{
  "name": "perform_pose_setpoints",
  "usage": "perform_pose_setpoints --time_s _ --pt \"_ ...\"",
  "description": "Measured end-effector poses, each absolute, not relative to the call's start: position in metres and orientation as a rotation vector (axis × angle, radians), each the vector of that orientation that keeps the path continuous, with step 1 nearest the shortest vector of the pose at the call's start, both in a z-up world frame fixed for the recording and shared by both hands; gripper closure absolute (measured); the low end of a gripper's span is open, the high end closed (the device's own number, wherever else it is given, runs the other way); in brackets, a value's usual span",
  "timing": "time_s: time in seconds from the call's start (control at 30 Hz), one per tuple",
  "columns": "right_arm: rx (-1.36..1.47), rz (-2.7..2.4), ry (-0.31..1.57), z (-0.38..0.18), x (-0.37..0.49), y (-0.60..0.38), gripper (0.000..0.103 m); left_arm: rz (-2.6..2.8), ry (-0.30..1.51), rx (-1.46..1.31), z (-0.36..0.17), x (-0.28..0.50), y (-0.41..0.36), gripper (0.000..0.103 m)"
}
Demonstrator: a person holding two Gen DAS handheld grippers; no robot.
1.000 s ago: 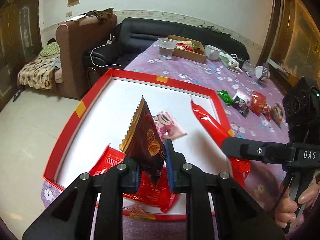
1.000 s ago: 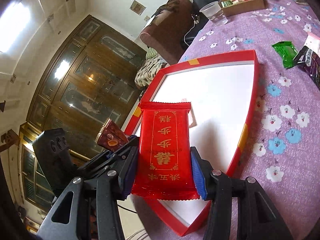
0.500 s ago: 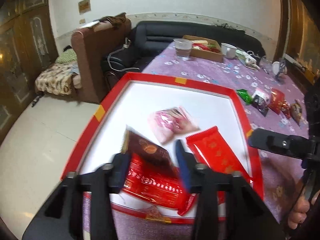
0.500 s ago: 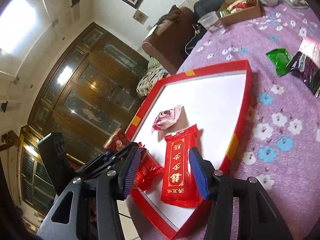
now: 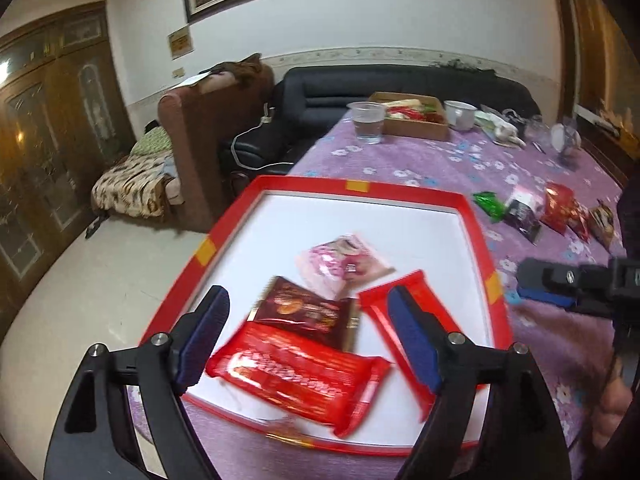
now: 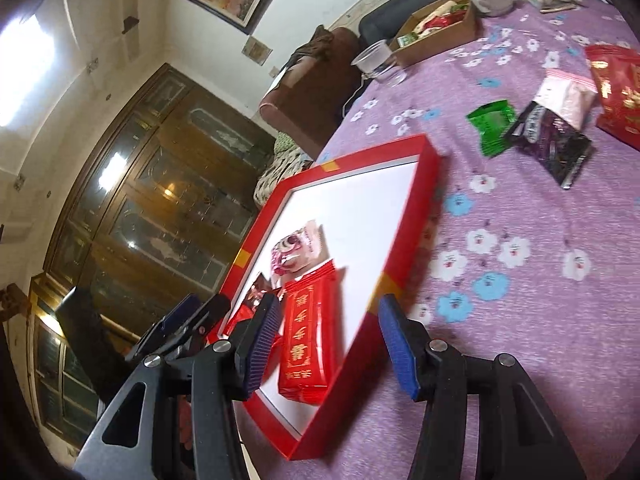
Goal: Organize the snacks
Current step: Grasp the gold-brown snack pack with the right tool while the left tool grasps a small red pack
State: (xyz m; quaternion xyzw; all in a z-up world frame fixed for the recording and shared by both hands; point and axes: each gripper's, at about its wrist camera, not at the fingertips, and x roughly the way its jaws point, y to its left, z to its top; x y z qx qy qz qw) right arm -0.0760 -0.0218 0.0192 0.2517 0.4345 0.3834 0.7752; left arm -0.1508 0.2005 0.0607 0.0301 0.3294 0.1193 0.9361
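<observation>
A red-rimmed white tray (image 5: 476, 220) (image 6: 424, 184) lies on the purple flowered table. In it lie a pink snack packet (image 5: 344, 260) (image 6: 296, 250), a brown packet (image 5: 304, 312), a wide red packet (image 5: 296, 372) and a long red packet (image 5: 380, 300) (image 6: 308, 340). My left gripper (image 5: 308, 340) is open and empty above the tray's near end. My right gripper (image 6: 328, 344) is open and empty over the tray's right rim; it also shows in the left wrist view (image 5: 552, 284). Loose snacks lie on the cloth: green (image 6: 492, 124), dark purple (image 6: 556, 144), pink (image 6: 568, 96), red (image 6: 620, 92).
At the table's far end stand a clear plastic cup (image 5: 366, 120), a cardboard box of snacks (image 5: 416, 118) and a white bowl (image 5: 460, 114). A black sofa (image 5: 400, 80) and a brown armchair (image 5: 208, 120) stand beyond. The table edge drops to the floor on the left.
Both grippers opened and let go: the brown packet and the long red packet dropped into the tray. Both grippers then pulled back and up.
</observation>
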Motion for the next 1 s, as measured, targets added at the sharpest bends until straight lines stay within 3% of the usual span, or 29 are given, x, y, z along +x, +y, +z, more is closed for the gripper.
perform_pose_setpoints --time_s 0.23,0.47,0.63,0.87,0.93,1.0 --pt "0.589 0.741 0.86 0.039 -0.069 -0.08 0.049 0.213 0.692 0.117 0.059 -0.145 0.177 0.021" --pt "0.759 0.31 0.74 0.052 -0.057 -0.223 0.042 0.177 0.71 0.143 0.059 -0.139 0.157 0.021" --pt "0.96 0.058 0.805 0.029 -0.037 -0.301 0.038 0.127 0.719 0.172 0.062 -0.133 0.133 0.021" --pt "1.03 0.031 0.893 0.003 0.011 -0.297 0.033 0.013 0.758 0.196 0.069 -0.119 0.088 0.021" --pt "0.971 0.038 0.842 0.004 0.018 -0.29 0.036 -0.015 0.765 0.191 0.072 -0.112 0.08 0.021" --pt "0.902 0.067 0.851 -0.003 0.027 -0.285 0.061 -0.04 0.771 0.176 0.076 -0.101 0.069 0.021"
